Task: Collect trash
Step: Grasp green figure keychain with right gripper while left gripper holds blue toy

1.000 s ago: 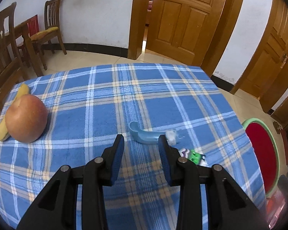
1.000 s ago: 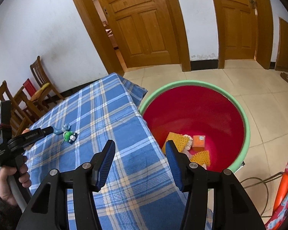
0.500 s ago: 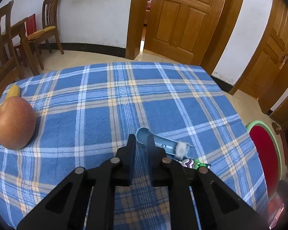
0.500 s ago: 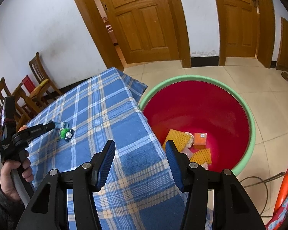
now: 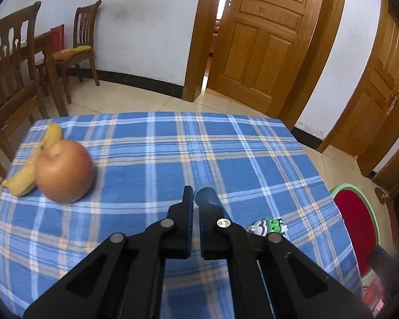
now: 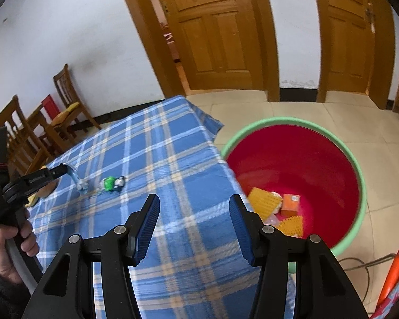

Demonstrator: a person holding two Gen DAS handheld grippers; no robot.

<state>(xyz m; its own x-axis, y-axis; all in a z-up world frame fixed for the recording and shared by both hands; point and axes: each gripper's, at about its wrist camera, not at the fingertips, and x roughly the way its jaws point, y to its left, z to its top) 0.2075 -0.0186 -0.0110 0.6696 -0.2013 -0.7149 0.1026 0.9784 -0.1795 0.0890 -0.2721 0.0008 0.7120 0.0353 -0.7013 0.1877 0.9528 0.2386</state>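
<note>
Left claw (image 5: 195, 199) now pinching blue scoop (image 6: 75, 176), lifted off plaid tablecloth (image 5: 252, 164), right claw (image 6: 194, 212) spread

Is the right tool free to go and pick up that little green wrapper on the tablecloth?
Probably yes: the right tool is open and empty, and only bare tablecloth lies between it and the green wrapper.

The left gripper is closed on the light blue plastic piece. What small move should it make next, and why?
Probably carry it toward the red tub. The left gripper is shut on the blue plastic piece, which hangs from it over the checked cloth in the right wrist view. The tub stands on the floor beside the table and already holds other trash.
</note>
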